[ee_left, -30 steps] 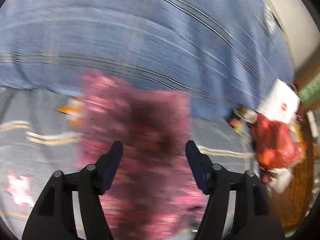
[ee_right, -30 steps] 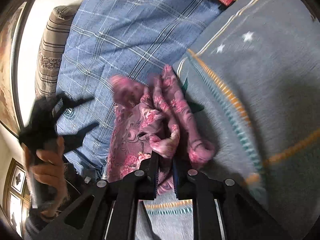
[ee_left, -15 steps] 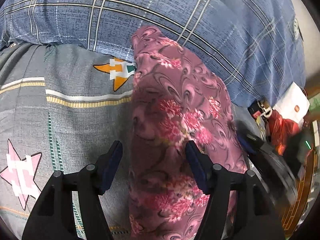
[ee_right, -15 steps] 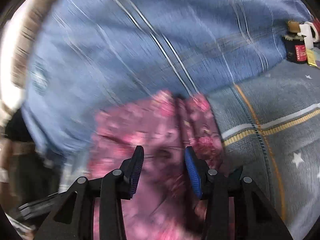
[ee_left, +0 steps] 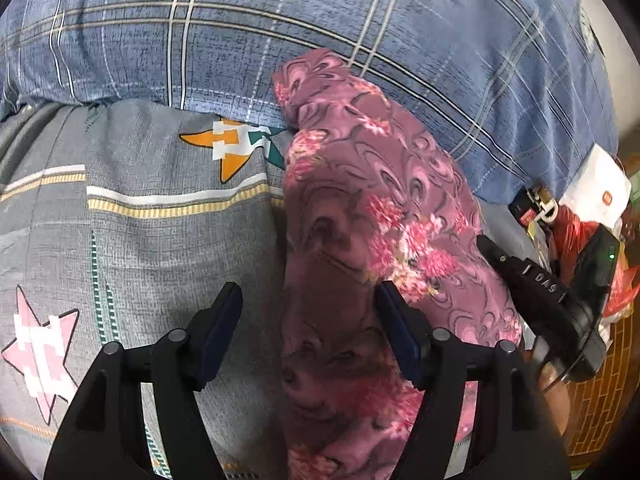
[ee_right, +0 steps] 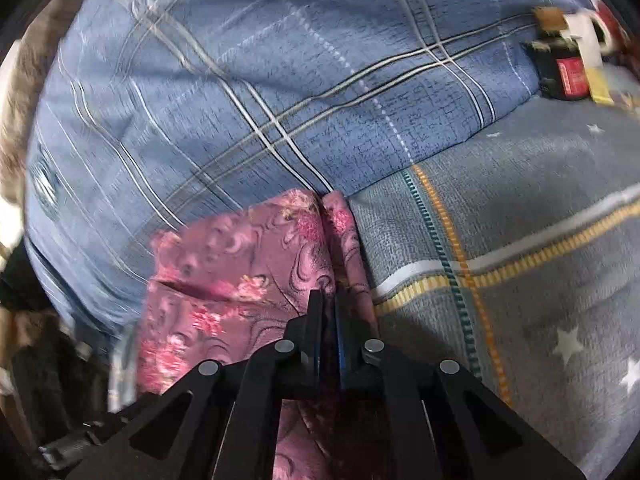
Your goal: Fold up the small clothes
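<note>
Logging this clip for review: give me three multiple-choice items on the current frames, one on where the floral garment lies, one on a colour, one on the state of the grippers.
1. Where does the floral garment lie?
A. Along the seam between the grey star-print bedding and the blue plaid quilt
B. Hanging from a hook
C. Inside a basket

2. What is the garment's main colour?
A. Green
B. Pink-purple
C. White

3. How do the grippers stand?
A. Both open
B. Both shut
C. Left gripper open, right gripper shut on the garment

Answers: 1 A, its far end meets the quilt's edge; 2 B, mauve cloth with pink flowers; 3 C, left fingers spread wide, right fingers pinched on a fold.
</note>
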Motion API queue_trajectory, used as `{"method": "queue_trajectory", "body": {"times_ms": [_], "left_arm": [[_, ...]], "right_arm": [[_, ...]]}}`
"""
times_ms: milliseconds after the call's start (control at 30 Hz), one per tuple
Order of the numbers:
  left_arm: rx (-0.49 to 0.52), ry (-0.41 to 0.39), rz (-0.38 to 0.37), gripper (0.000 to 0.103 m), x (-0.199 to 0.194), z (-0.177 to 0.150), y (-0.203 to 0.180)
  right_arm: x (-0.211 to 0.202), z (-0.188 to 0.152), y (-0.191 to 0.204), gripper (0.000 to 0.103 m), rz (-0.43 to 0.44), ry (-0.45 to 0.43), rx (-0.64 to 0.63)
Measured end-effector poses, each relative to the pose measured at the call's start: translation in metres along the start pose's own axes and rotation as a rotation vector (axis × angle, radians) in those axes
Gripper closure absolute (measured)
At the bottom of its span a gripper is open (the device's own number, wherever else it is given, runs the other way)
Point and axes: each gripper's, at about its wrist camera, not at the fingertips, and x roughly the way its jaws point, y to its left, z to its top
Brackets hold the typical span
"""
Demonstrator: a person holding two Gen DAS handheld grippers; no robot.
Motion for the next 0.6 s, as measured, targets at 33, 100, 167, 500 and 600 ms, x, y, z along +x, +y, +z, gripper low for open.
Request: {"method": "queue_trajectory", "body": {"times_ms": [33,100,167,500,600], "left_arm": [[0.022,-0.009,0.016,0.033,-0.004,-0.001,-0.004],[0.044,-0.020,0.038,0.034,-0.009,-0.002,-0.008],[0.055,-0.028,0.042,0.034,-0.017,-0.006,-0.007],[0.086,-0.039,0.087,0.034,-0.030,-0.026,-0.021],[0.086,-0.024,0.099,0.031,-0.025,-0.035,-0.019]], "right_arm": [[-0.009,-0.001,-0.001,0.092,0.016,-0.016,0.012],[-0.026,-0.005,-0.003,0.091,0.077,-0.019,0.012],[-0.039,-0.015,-0.004,0.089,0.119,0.000,-0.015],[-0.081,-0.049,0.006,0.099,0.085,-0.021,-0.180],[-0.069,-0.048,0.004,0.099,0.002,0.014,-0.207]]}}
